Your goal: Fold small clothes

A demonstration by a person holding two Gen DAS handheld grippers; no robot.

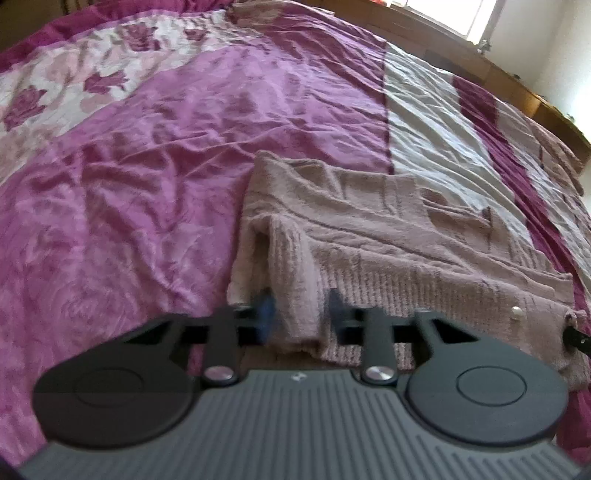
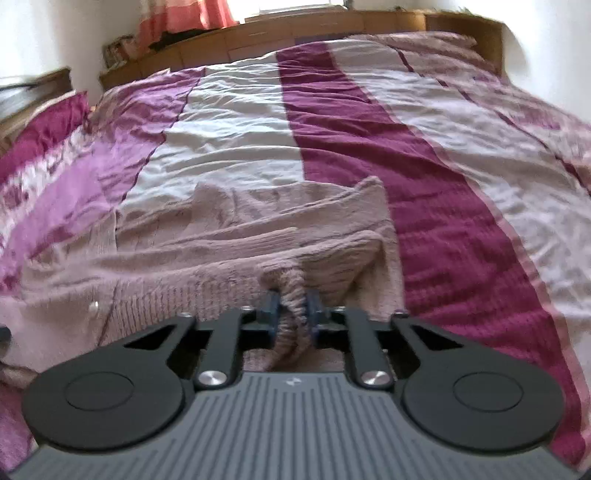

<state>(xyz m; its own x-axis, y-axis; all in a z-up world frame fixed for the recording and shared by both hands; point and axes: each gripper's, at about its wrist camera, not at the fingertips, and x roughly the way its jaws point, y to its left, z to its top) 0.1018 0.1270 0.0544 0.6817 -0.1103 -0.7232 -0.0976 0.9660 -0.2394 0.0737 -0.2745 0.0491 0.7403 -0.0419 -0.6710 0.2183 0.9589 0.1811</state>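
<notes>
A dusty-pink knitted sweater (image 1: 388, 229) lies spread on a bed, its ribbed hem toward me, with a small white button (image 1: 516, 312) near that hem. My left gripper (image 1: 301, 310) is shut on a raised fold at the sweater's near left corner. In the right wrist view the same sweater (image 2: 221, 243) stretches to the left. There my right gripper (image 2: 293, 310) is shut on a bunched piece of the ribbed hem at the near right corner, which is pinched tight between the blue pads (image 2: 272, 312).
The bed is covered by a crinkled bedspread (image 1: 155, 155) in pink, magenta and white stripes, with a floral band at the far left. A wooden headboard (image 2: 332, 26) runs along the far side, with a bright window (image 1: 476, 14) and a red curtain (image 2: 188, 14) behind.
</notes>
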